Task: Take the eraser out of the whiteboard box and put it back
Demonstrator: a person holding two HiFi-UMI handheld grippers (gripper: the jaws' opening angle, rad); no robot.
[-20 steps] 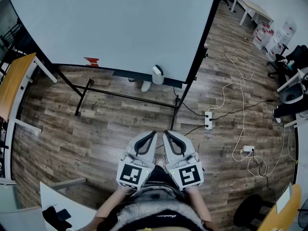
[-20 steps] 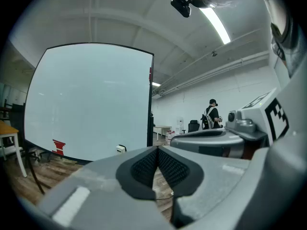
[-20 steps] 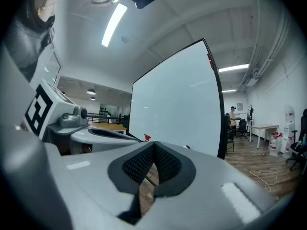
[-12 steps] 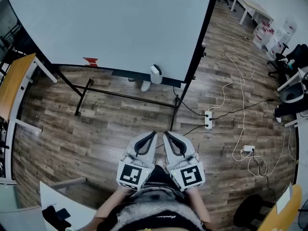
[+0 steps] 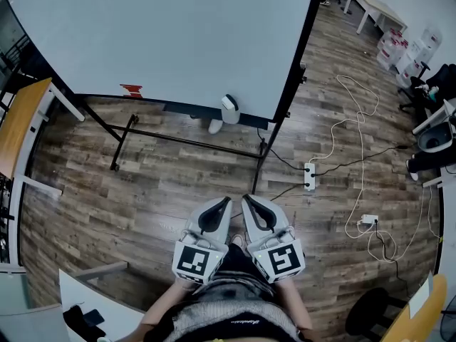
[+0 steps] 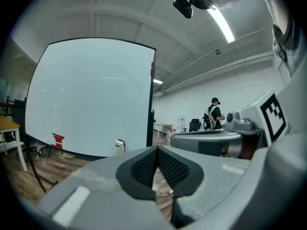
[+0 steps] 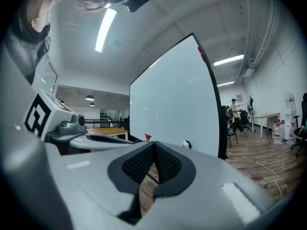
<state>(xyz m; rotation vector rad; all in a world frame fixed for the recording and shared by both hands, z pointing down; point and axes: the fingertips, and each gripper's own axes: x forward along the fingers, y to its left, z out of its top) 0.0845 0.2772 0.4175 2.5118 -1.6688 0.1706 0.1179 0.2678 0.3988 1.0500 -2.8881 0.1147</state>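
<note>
A large whiteboard (image 5: 164, 34) stands ahead on a black frame. On its lower ledge sits a small white box-like object with a dark top (image 5: 229, 110), also seen in the left gripper view (image 6: 120, 146) and the right gripper view (image 7: 186, 144). I cannot tell whether an eraser is in it. A red item (image 5: 132, 90) is stuck near the board's bottom left. My left gripper (image 5: 226, 201) and right gripper (image 5: 246, 199) are held side by side close to my body, far from the board. Both are shut with nothing between their pads (image 6: 146, 164) (image 7: 165, 162).
The stand's black legs (image 5: 125, 144) reach across the wooden floor. A power strip (image 5: 308, 177) and white cables (image 5: 360, 155) lie to the right. A wooden desk (image 5: 21, 123) stands at the left, chairs and tables at the far right. A person (image 6: 213, 115) stands far off.
</note>
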